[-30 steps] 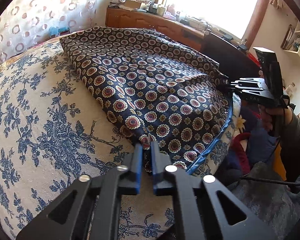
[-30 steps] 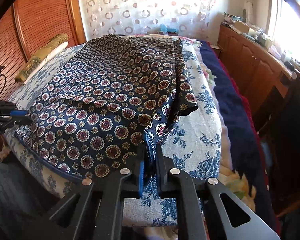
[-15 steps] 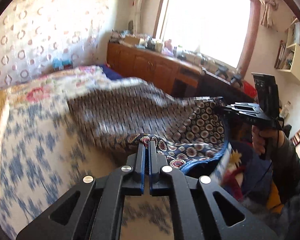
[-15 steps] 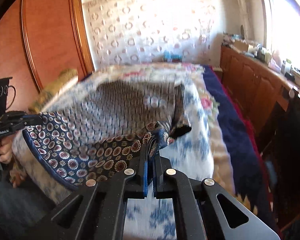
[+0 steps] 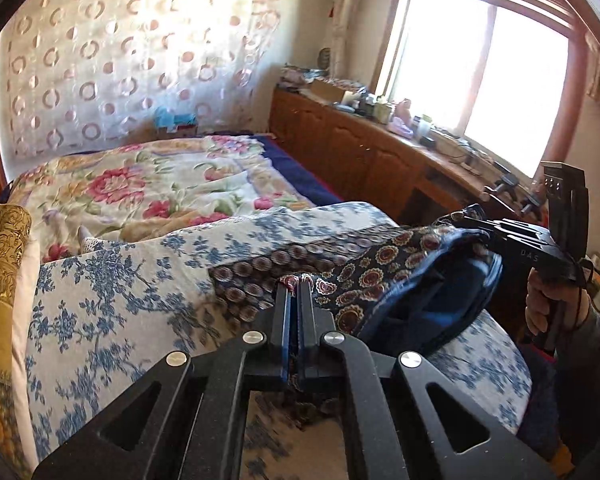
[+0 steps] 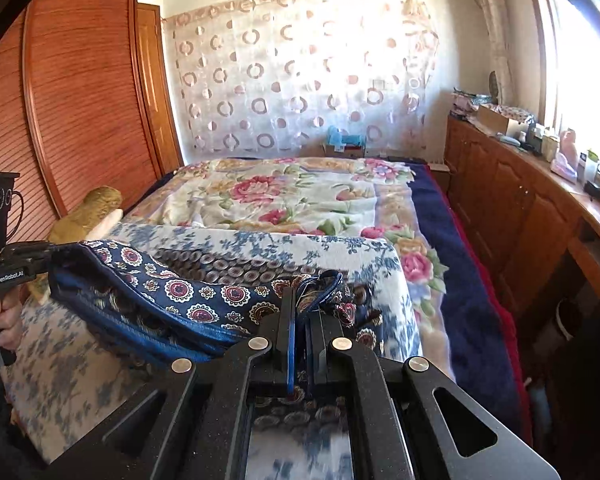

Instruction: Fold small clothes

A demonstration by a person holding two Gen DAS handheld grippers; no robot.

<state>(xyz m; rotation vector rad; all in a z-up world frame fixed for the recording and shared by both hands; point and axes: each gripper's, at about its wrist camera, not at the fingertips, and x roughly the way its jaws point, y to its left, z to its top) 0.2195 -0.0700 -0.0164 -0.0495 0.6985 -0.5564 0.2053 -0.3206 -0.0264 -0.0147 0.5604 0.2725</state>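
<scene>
Navy patterned cloth [image 5: 384, 276] hangs between both grippers, left fingers [image 5: 281, 316] and right fingers [image 6: 285, 320] clamped on its corners.

The left tongs [image 5: 296, 292] are clamped tight on a corner of the cloth [image 5: 364, 276], navy with round medallions. From there it stretches rightward, lifted off the bed [image 5: 100, 280], to the right tongs [image 5: 482, 227], which pinch its other corner. A hand [image 5: 548, 304] grips their handle. Ahead and to the left of the left tongs lies a blue-flowered cover [image 5: 120, 300].
</scene>
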